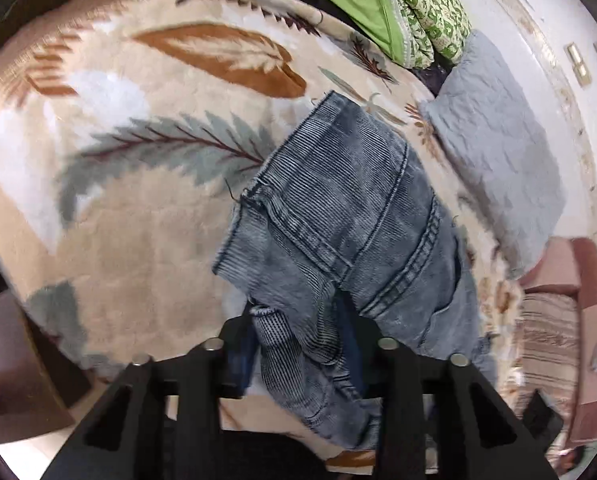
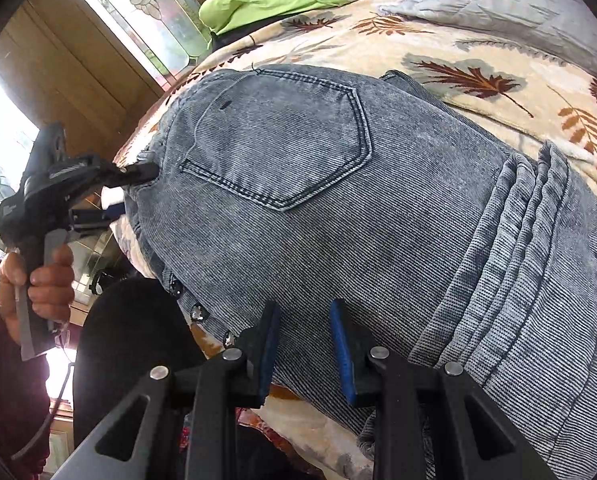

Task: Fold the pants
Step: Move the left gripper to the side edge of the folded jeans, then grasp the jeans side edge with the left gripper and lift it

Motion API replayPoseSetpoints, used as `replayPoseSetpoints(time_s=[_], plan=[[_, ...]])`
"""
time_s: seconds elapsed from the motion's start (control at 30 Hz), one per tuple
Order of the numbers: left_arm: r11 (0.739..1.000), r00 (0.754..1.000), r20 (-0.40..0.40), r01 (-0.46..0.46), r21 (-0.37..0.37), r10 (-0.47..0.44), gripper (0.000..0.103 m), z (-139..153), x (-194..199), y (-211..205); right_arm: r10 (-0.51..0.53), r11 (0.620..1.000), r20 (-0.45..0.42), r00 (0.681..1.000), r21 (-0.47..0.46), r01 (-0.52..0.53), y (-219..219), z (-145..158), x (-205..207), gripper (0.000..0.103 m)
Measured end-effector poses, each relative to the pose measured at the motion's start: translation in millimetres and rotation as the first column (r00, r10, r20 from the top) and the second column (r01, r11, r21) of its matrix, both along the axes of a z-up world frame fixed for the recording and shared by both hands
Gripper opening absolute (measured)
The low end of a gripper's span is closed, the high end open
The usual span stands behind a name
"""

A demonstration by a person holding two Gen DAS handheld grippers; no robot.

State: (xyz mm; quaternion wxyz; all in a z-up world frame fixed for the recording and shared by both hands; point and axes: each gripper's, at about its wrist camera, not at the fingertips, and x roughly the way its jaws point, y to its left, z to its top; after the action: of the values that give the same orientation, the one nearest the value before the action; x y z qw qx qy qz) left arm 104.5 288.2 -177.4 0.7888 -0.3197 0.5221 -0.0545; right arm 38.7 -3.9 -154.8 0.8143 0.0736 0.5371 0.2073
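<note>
Grey-blue washed denim pants [image 1: 338, 216] lie partly folded on a beige leaf-patterned blanket [image 1: 138, 200]. In the right wrist view the pants [image 2: 338, 200] show a back pocket up, with folded leg layers at the right. My left gripper [image 1: 302, 344] is shut on the pants' waistband edge, with cloth bunched between its fingers; it also shows in the right wrist view [image 2: 138, 178], held by a hand at the pants' left edge. My right gripper [image 2: 304, 348] is over the pants' near edge, jaws a little apart with denim between the blue pads [image 2: 340, 344].
A grey quilted pillow [image 1: 498, 152] and a green patterned bundle of bedding [image 1: 418, 12] lie at the far side of the blanket. A striped cloth [image 1: 546, 360] lies at the right. Wooden panelling and a window [image 2: 98, 40] stand beyond the bed's left edge.
</note>
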Motion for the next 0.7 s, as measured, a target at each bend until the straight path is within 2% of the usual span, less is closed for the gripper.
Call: replayPoseSetpoints(time_s=[0.1, 0.23, 0.33, 0.4, 0.53, 0.7], plan=[[1.0, 1.0, 0.013, 0.005, 0.021, -0.006, 0.026, 2.2, 2.8, -5.1, 0.001, 1.0, -0.004, 1.0, 0.001, -0.001, 0.1, 0.7, 1.3, 0.029], [0.996, 0.997, 0.064, 0.025, 0.084, -0.031, 0.02, 21.7, -0.3, -16.8, -0.007, 1.0, -0.006, 1.0, 0.022, 0.008, -4.4, 3.3, -0.2, 0.029], [0.987, 0.989, 0.124, 0.056, 0.152, -0.075, 0.018, 49.0, -3.5, -30.8, -0.012, 0.998, -0.005, 1.0, 0.056, 0.012, -13.6, 8.1, -3.4, 0.029], [0.976, 0.978, 0.173, 0.082, 0.202, -0.118, 0.018, 72.2, -8.4, -43.4, -0.021, 0.996, 0.028, 0.999, 0.082, 0.018, -26.3, 17.7, -10.0, 0.029], [0.946, 0.939, 0.263, 0.143, 0.29, -0.222, 0.018, 118.4, -21.0, -77.8, -0.099, 0.992, 0.128, 0.987, 0.089, 0.088, -70.9, 41.3, -27.7, 0.029], [0.887, 0.873, 0.312, 0.238, 0.396, -0.374, 0.018, 157.1, -36.8, -138.9, -0.284, 0.959, 0.204, 0.937, 0.058, 0.278, -153.4, 57.1, -51.1, 0.029]])
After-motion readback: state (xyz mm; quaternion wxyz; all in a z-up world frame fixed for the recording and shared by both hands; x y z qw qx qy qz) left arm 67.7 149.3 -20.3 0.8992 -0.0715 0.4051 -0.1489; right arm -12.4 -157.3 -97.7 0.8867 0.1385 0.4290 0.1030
